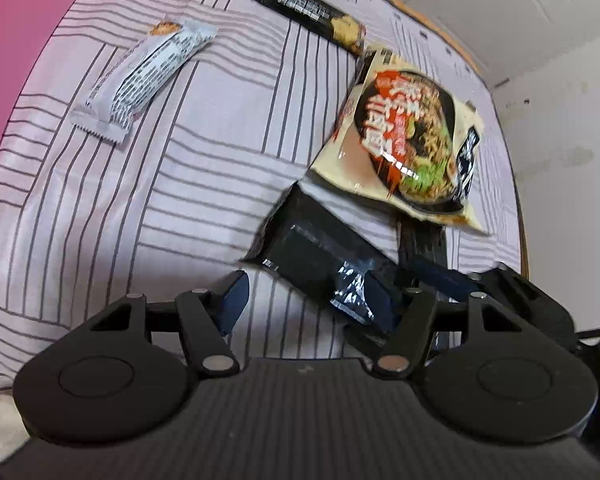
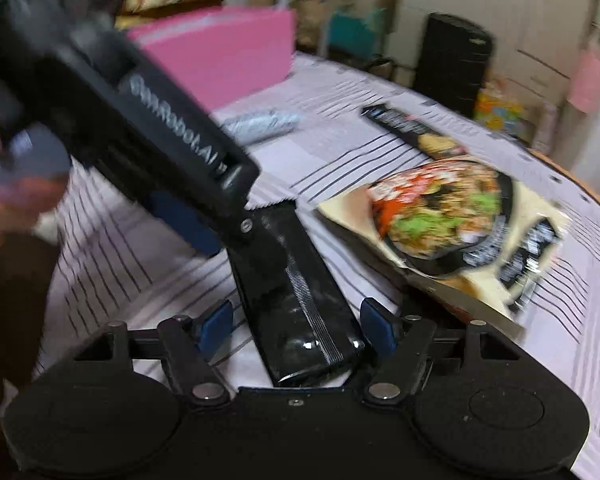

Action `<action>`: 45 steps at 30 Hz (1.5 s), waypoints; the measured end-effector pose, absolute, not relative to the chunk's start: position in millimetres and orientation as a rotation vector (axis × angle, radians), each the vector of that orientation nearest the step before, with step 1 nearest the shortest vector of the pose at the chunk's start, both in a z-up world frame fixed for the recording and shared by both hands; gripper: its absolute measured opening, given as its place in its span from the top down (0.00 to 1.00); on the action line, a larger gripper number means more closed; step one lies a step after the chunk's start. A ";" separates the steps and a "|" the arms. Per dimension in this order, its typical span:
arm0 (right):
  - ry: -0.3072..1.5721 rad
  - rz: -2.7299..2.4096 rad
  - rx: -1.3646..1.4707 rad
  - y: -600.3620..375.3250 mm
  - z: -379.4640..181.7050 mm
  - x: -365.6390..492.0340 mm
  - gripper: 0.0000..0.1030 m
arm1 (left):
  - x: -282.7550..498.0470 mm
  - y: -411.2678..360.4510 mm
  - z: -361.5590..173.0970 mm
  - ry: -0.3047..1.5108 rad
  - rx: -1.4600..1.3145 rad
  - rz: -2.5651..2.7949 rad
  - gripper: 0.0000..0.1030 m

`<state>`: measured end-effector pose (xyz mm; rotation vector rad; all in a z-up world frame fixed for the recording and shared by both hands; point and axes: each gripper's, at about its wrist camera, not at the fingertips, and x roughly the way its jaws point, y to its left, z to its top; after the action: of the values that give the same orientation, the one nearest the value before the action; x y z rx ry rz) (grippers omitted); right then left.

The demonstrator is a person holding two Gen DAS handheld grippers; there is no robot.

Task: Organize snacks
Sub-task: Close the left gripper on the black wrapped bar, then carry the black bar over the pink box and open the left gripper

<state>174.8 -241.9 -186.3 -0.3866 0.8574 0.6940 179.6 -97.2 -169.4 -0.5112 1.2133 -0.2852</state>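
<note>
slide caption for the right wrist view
Right gripper straddles a black snack packet on the striped cloth.

Left of the left tool (image 1: 306, 304) the striped tabletop (image 1: 100, 220) lies bare; ahead, the black packet (image 1: 320, 256) and noodle bag (image 1: 412, 140) crowd the way.

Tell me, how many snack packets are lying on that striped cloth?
4. A white bar far left, a long black packet at the far end, a noodle packet on the right, and a black packet nearest, between the right tongs. More may lie out of view.
</note>
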 end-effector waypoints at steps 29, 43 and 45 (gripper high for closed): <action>0.928 0.529 -0.105 -173.2 -84.5 143.6 0.45 | 138.2 -59.6 -91.5 1.111 -0.462 -0.351 0.56; 0.781 0.682 -0.230 -76.0 -17.1 144.4 0.45 | 111.6 31.3 -6.9 0.932 -0.421 -0.287 0.56; 0.779 0.709 -0.201 -61.9 -15.1 155.9 0.45 | 115.3 47.5 -1.0 0.923 -0.424 -0.250 0.56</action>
<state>155.9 -61.9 -15.1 -0.2006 0.7788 0.7093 115.3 47.5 -1.0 -0.4242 0.9231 -0.2496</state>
